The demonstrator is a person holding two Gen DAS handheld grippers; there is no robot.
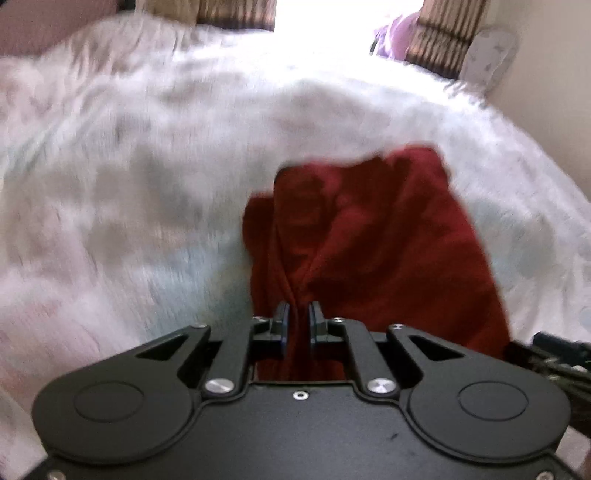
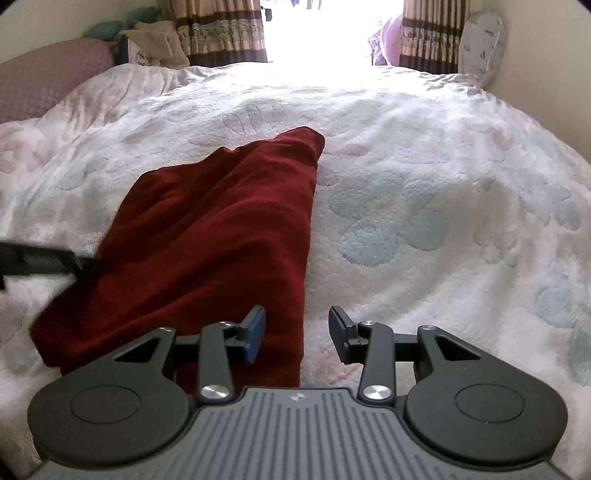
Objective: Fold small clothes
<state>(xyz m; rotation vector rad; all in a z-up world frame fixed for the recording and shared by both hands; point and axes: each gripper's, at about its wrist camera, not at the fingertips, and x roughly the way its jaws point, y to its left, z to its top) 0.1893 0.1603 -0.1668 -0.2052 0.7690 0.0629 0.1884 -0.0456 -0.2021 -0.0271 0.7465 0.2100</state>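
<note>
A dark red garment (image 2: 221, 236) lies on the white fleece bedspread (image 2: 424, 155), stretched away from me toward the window. My left gripper (image 1: 298, 314) is shut on a bunched fold of the red garment (image 1: 369, 236) at its near edge; the left wrist view is motion-blurred. My right gripper (image 2: 297, 325) stands open just above the garment's near right corner, its left fingertip over the cloth and its right one over the bedspread. The left gripper's black body (image 2: 44, 260) shows at the garment's left side in the right wrist view.
The bedspread (image 1: 129, 177) covers the whole bed. A pink pillow (image 2: 44, 81) and folded cloths (image 2: 155, 44) lie at the far left. Striped curtains (image 2: 221, 29) frame a bright window. A patterned white cushion (image 2: 484, 48) leans at the far right by the wall.
</note>
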